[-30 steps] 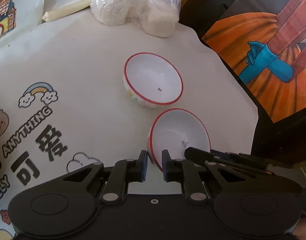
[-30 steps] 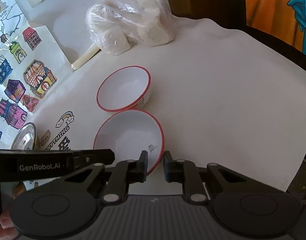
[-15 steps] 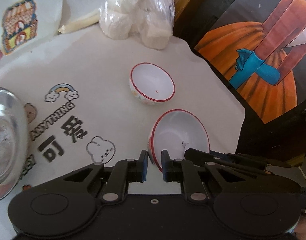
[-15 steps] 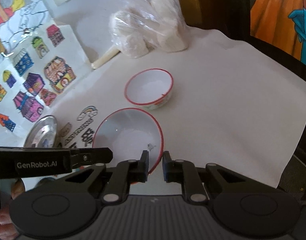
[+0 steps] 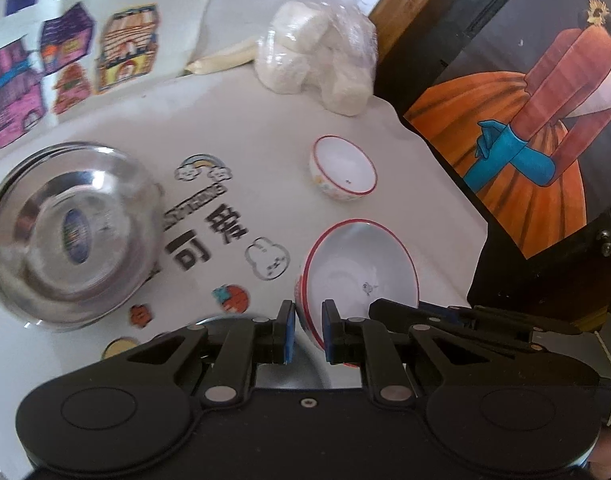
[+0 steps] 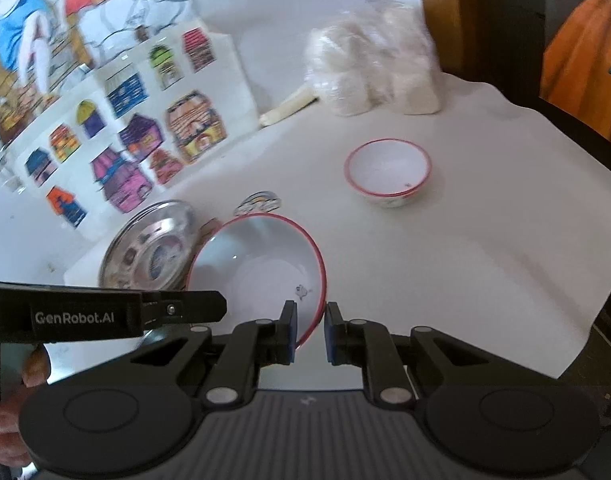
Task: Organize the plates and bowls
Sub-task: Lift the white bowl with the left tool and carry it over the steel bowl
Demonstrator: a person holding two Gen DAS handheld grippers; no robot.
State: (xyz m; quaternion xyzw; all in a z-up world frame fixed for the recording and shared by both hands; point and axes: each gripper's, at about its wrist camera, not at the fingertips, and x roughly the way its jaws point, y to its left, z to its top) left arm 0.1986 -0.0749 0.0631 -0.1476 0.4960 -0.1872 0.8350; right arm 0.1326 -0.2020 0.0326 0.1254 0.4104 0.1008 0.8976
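held bowl: a white bowl with a red rim [image 5: 357, 272], tilted, its hollow facing the cameras; a small dark mark inside near the lower edge; clear of the cloth, carried between the two grippers on opposite sides of its rim
left gripper: left gripper [image 5: 308, 330] narrow, its blue pads pinching the near left part of the rim; the wall of the bowl passes between the pads
right gripper: right gripper [image 6: 309, 330] narrow, clamped on the near right part of the rim; the red edge runs down between its fingers; in the left wrist view its black fingers reach in from the right to the bowl's edge
second bowl: a smaller red-rimmed bowl [image 6: 387, 170] upright on the white cloth [image 6: 445, 272], beyond the held one and well apart from it; printed pattern on its outer wall
steel bowl: a shiny metal bowl [image 5: 69, 236] on the cloth to the left, blurred, a blue label at its bottom
plastic bag: a clear bag of white lumps [image 5: 321, 64] at the far edge of the cloth
hand: fingers [image 6: 9, 420] at the lower left of the right wrist view, beside the left gripper's body
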